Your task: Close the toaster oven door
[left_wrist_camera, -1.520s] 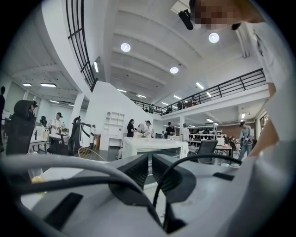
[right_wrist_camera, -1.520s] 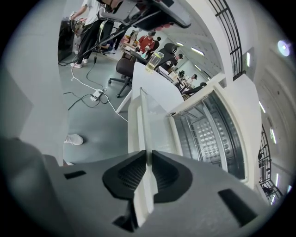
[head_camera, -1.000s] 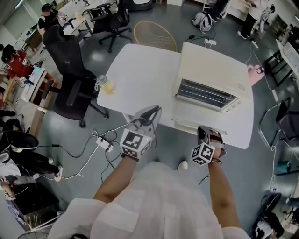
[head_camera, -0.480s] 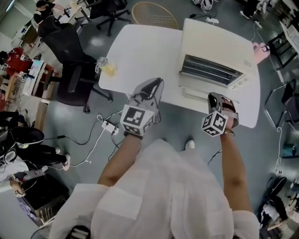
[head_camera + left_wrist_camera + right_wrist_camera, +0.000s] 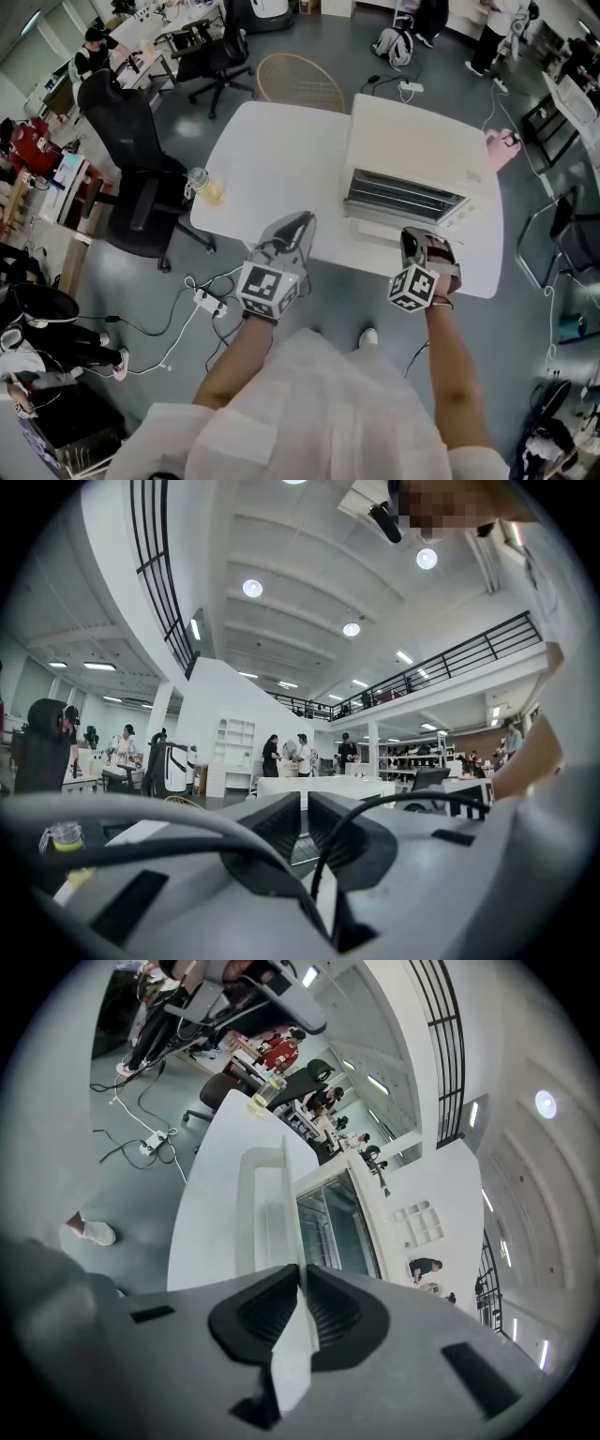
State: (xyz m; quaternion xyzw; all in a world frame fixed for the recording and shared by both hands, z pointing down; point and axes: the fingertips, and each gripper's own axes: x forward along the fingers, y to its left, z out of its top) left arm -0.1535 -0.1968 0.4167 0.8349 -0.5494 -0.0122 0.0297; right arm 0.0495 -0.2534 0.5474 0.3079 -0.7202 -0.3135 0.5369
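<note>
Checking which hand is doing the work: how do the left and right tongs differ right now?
The right tongs clamp the white edge of the toaster oven door; the left tongs hold nothing. The right tongs point down at it; the left tongs point level across the room. Both carry a marker cube.

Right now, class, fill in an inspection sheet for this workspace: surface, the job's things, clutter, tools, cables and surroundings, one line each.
Surface: white table, carrying the oven and a cup.
Job's things: toaster oven on the table's right part; its door is partly open and the rack shows.
Clutter: cup of yellow drink near the table's left edge.
Tools: right tool clamps the door's front edge, and its jaws have just opened slightly; left tool is over the table's near edge, jaws all but together, nothing between them.
Cables: power strip with leads on the floor beside the table.
Surroundings: office chair, wicker chair, people at desks.
</note>
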